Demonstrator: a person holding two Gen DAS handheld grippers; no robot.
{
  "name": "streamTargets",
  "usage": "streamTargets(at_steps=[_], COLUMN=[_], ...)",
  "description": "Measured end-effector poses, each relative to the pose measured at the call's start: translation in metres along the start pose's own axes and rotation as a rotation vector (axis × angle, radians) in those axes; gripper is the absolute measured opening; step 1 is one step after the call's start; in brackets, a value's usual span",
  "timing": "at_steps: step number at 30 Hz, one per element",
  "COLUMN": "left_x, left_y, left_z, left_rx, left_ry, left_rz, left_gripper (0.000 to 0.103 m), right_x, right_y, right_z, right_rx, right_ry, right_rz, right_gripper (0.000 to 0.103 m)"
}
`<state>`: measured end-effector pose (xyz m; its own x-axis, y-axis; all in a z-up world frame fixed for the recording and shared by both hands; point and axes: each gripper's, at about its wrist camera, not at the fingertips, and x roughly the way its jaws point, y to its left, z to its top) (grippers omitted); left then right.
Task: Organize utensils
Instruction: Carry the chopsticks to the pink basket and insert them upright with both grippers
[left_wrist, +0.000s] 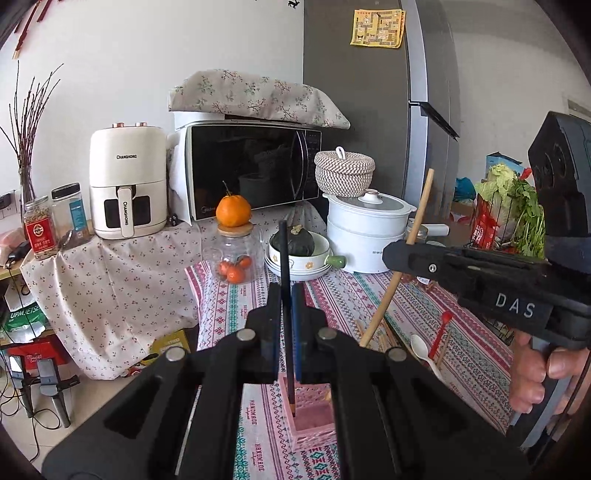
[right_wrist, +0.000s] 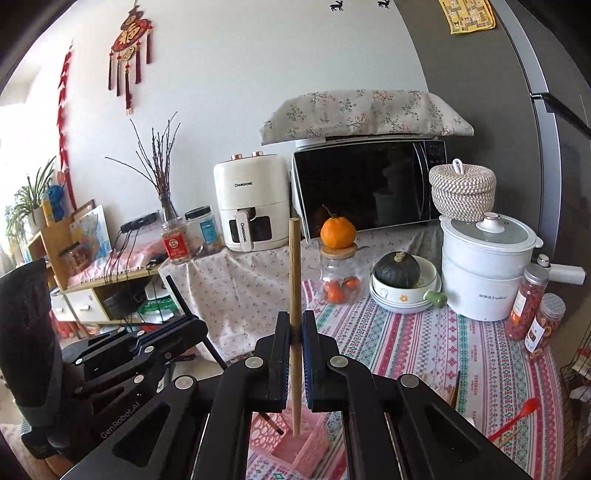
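My left gripper (left_wrist: 286, 295) is shut on a black chopstick (left_wrist: 284, 258), held upright with its tip down in the pink lattice holder (left_wrist: 310, 424). My right gripper (right_wrist: 295, 325) is shut on a wooden chopstick (right_wrist: 294, 266), also upright, its lower end inside the same pink holder (right_wrist: 295, 454). In the left wrist view the right gripper (left_wrist: 399, 254) shows at right with the wooden stick (left_wrist: 417, 221) slanting through it. A white spoon (left_wrist: 421, 349), a red spoon (left_wrist: 441, 332) and wooden sticks (left_wrist: 384, 339) lie on the patterned tablecloth (left_wrist: 461, 332).
Behind stand a glass jar with oranges (left_wrist: 234, 258), a bowl stack with a squash (left_wrist: 299, 254), a white pot (left_wrist: 365, 236), a microwave (left_wrist: 251, 166) and an air fryer (left_wrist: 127, 184). Two jars (right_wrist: 535, 314) stand at right. The table's left edge drops to the floor.
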<state>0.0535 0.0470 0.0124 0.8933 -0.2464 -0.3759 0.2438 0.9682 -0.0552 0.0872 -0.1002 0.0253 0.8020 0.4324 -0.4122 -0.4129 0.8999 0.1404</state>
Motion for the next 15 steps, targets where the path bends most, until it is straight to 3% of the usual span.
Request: streamTargets(at_steps=[9, 15], left_x=[0.021, 0.023], left_y=[0.003, 0.004], left_z=[-0.007, -0.007], left_rx=[-0.035, -0.041], left_ry=[0.067, 0.067], left_rz=[-0.018, -0.025], left_gripper=[0.006, 0.006], right_x=[0.024, 0.034], right_y=[-0.009, -0.016], right_z=[-0.015, -0.019], right_rx=[0.009, 0.035], right_ry=[0.063, 0.089], right_rz=[-0.012, -0.009], right_gripper=[0.006, 0.006])
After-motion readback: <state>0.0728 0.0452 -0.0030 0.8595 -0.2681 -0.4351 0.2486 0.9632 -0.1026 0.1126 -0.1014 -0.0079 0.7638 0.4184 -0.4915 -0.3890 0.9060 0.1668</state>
